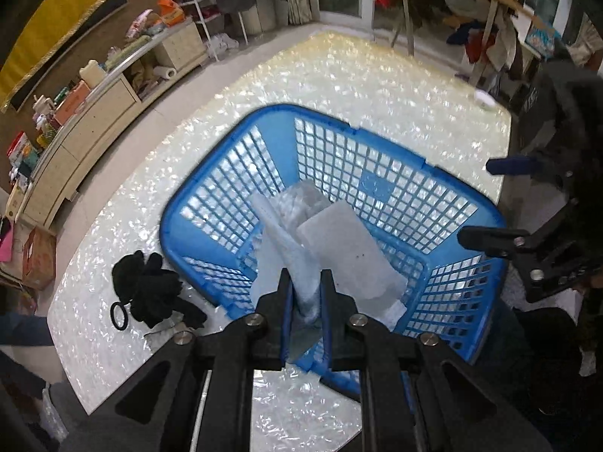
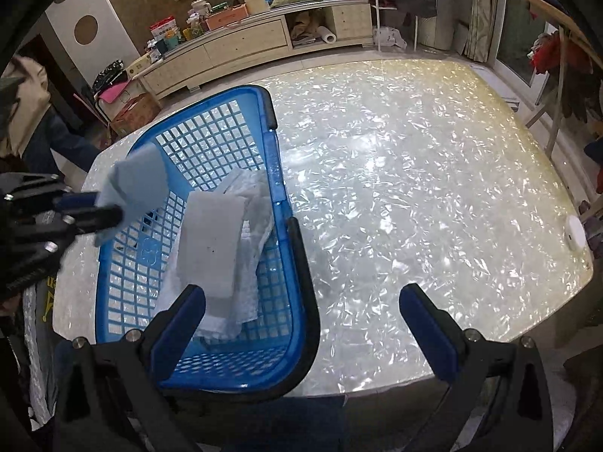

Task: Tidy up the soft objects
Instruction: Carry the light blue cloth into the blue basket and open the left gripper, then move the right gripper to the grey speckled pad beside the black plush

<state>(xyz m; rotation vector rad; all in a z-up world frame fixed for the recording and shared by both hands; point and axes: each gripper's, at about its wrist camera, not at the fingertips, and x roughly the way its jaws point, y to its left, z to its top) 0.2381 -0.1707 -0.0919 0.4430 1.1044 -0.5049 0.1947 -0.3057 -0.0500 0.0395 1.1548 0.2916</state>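
Pale cloth [image 1: 306, 282] clenched in left gripper [image 1: 306, 282] over blue basket [image 1: 188, 196], right gripper [image 2: 301, 301] released, black scrunchie [image 1: 150, 286] only in left view

One blue basket [image 1: 377, 173] stands on the surface [image 1: 377, 86]. Inside it lie what look like three pale soft pieces, though they overlap: a flat grey pad [image 1: 350, 260], a white lacy cloth [image 2: 248, 203] and a light blue cloth [image 1: 297, 275]. One black fabric bundle [image 1: 154, 286], one black hair tie [image 1: 120, 314], one white disc [image 2: 574, 233]. Two claws: left claw [image 1: 306, 293], right claw [image 2: 301, 301].
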